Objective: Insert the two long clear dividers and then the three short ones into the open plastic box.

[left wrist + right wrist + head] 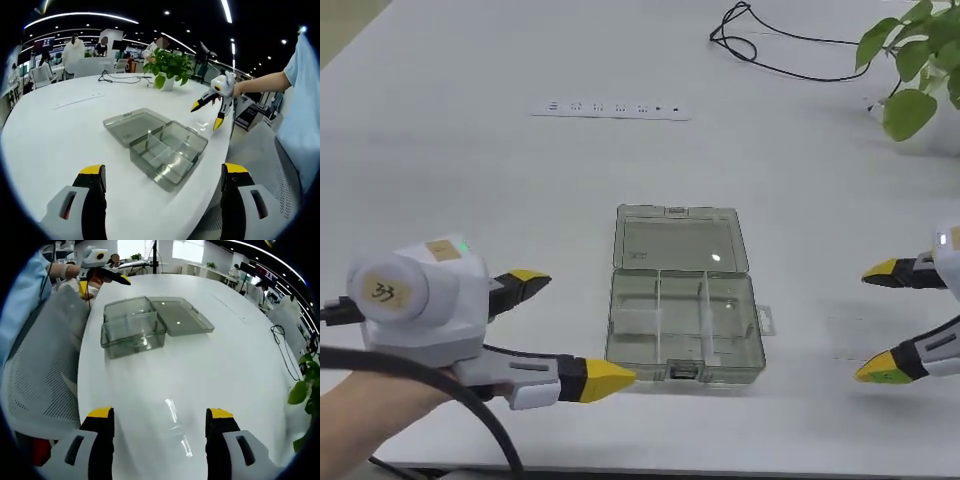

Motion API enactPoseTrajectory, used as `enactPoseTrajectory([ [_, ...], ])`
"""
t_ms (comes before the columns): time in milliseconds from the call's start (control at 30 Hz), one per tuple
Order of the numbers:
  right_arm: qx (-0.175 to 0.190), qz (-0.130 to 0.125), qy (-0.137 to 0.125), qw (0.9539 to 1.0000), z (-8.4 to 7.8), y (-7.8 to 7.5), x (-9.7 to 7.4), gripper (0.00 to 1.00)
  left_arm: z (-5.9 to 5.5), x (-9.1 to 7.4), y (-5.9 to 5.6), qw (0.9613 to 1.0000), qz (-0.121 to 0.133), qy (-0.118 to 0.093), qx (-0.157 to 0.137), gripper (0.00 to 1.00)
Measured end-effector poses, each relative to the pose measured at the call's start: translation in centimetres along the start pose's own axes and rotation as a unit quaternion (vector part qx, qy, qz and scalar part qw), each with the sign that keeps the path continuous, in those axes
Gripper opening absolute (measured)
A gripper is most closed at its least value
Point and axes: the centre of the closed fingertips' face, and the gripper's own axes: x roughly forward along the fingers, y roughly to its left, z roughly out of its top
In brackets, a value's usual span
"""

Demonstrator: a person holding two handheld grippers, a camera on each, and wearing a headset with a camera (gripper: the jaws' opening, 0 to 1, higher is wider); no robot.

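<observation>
Looking down in the head view, the open plastic box (pixel 685 335) sits on the white table (pixel 470 180) between the left gripper (pixel 586 328) and right gripper (pixel 863 325), both spread wide and empty. Clear dividers (pixel 703 315) stand inside it.

Left gripper view: the box (pixel 167 150) lies just ahead, jaws wide.

Right gripper view: jaws wide, the box (pixel 132 332) well ahead.

A half-seated divider could pass unnoticed, being transparent, and a prod might slide the light box.

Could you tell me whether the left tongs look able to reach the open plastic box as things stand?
Probably yes: the left tongs hang open just beside the box, with bare table between.
</observation>
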Motion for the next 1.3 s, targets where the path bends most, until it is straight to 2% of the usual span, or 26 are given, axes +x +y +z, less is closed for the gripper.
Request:
enactPoseTrajectory([
  [67,-0.003,0.007,0.005,1.0,-0.2,0.0,0.2,0.72,0.0,-0.1,0.1,1.0,0.002,0.0,-0.001,0.98],
  [100,-0.021,0.008,0.02,0.9996,-0.7,-0.2,0.3,0.7,-0.1,-0.2,0.1,1.0,0.003,0.0,-0.002,0.98],
  [233,-0.031,0.017,0.032,0.9989,-1.5,-0.5,0.9,0.64,-0.2,-0.3,0.2,1.0,0.006,0.001,-0.003,0.98],
  [433,-0.039,0.03,0.049,0.9976,-2.0,-0.6,1.3,0.54,-0.3,-0.5,0.3,1.0,0.008,0.002,-0.004,0.97],
  [600,-0.047,0.034,0.057,0.9967,-2.0,-0.2,1.5,0.49,-0.2,-0.5,0.4,0.9999,0.01,-0.001,-0.007,0.97],
  [800,-0.077,0.037,0.077,0.9934,-2.1,0.3,1.7,0.44,-0.3,-0.6,0.5,0.9999,0.011,-0.001,-0.008,0.97],
  [900,-0.075,0.043,0.08,0.993,-2.2,0.6,1.8,0.43,-0.4,-0.7,0.5,0.9999,0.011,-0.003,-0.01,0.97],
  [1000,-0.074,0.042,0.081,0.9931,-2.5,0.1,1.9,0.42,-0.3,-0.8,0.6,0.9998,0.013,-0.005,-0.011,0.97],
  [1167,-0.072,0.054,0.083,0.9924,-2.4,0.7,1.9,0.38,-0.2,-0.7,0.5,0.9999,0.011,-0.005,-0.011,0.97],
  [1300,-0.071,0.055,0.08,0.9927,-2.6,-0.3,2.2,0.34,-0.1,-0.5,0.3,0.9999,0.007,-0.005,-0.009,0.97],
])
